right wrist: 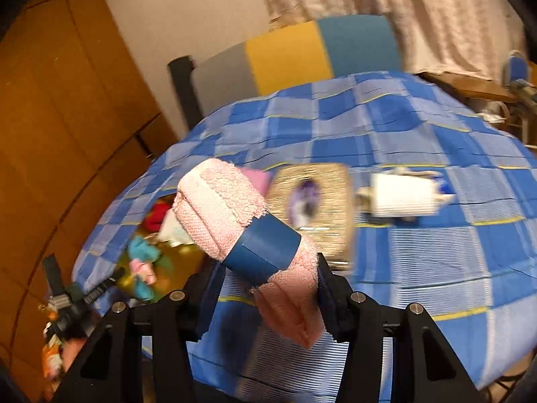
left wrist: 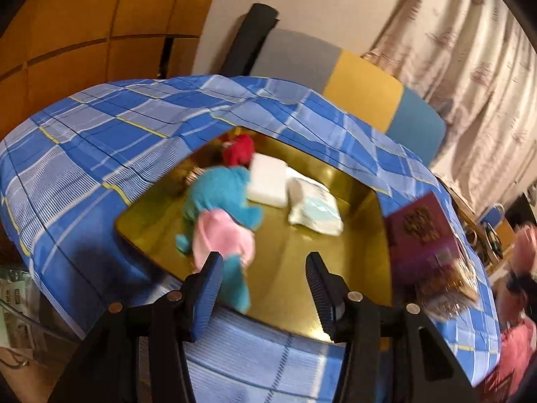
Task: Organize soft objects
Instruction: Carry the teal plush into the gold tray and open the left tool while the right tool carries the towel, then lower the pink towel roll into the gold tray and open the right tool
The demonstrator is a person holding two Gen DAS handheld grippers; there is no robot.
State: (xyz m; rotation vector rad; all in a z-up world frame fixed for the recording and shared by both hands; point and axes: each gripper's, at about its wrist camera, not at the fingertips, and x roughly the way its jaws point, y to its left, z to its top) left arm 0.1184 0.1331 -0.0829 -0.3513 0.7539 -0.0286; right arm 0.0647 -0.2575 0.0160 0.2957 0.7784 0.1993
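Observation:
A gold tray (left wrist: 302,262) sits on the blue checked cloth (left wrist: 100,154). It holds a teal plush toy in pink clothing (left wrist: 221,198), a red plush (left wrist: 239,149), a white foam block (left wrist: 268,181) and a white soft pack (left wrist: 315,208). My left gripper (left wrist: 263,285) hangs open over the tray's near edge, with the teal toy's leg just beside its left finger (left wrist: 208,288). My right gripper (right wrist: 268,288) is shut on a rolled pink towel with a blue band (right wrist: 218,208), held above the cloth to the right of the tray (right wrist: 188,262).
A purple box (left wrist: 423,235) stands right of the tray. Further right on the cloth lie a woven box (right wrist: 315,201) and a white roll (right wrist: 402,198). A grey, yellow and blue chair back (right wrist: 295,53) stands behind, with wooden cupboards (right wrist: 67,117) left and curtains right.

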